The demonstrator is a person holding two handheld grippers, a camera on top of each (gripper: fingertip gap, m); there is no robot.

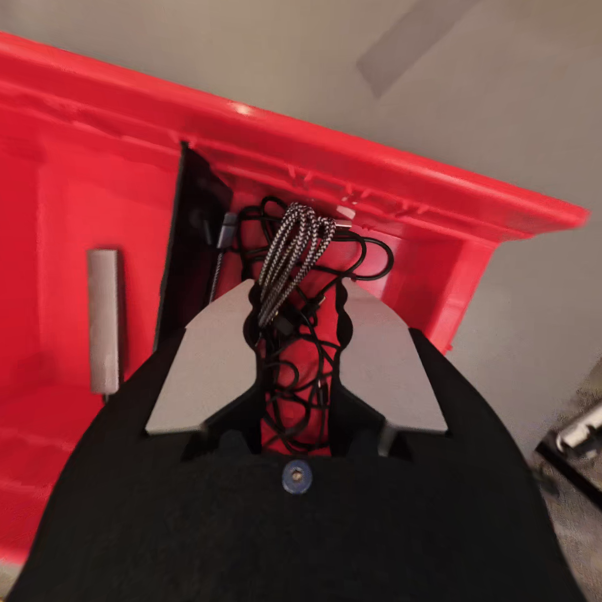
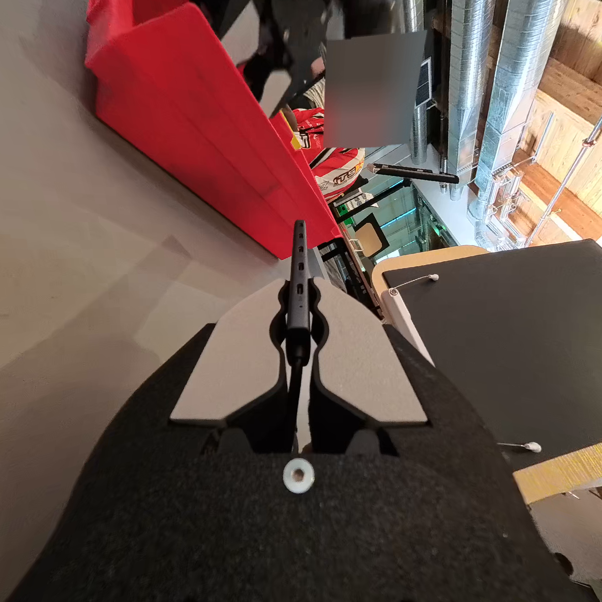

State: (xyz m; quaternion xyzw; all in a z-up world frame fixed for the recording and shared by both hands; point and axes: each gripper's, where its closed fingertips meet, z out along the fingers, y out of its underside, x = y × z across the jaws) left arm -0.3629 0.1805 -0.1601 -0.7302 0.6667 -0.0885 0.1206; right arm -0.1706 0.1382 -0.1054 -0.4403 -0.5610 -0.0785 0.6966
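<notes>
- The left gripper [image 1: 298, 294] stood spread over a red plastic bin [image 1: 325, 143], its jaws flanking a tangle of black and braided cables [image 1: 294, 250] without clearly clamping them.
- A grey bar-shaped device [image 1: 104, 319] lay in the bin's neighbouring compartment, beyond a black divider [image 1: 192, 247].
- The right gripper [image 2: 298, 283] pinched a dark multiport hub [image 2: 299, 277], held outside the bin above the pale table [image 2: 81, 228].

Surface: pale grey desk [image 1: 423, 81], smooth and matte; it also shows in the right wrist view [image 2: 81, 228].
Landmark: red plastic bin [image 1: 293, 143], standing directly on the desk; its long outer wall [image 2: 195, 136] meets the desk top.
Beside the bin: bare desk surface bearing soft shadows.
Beyond the bin: the desk's edge, at the bin's far corner.
</notes>
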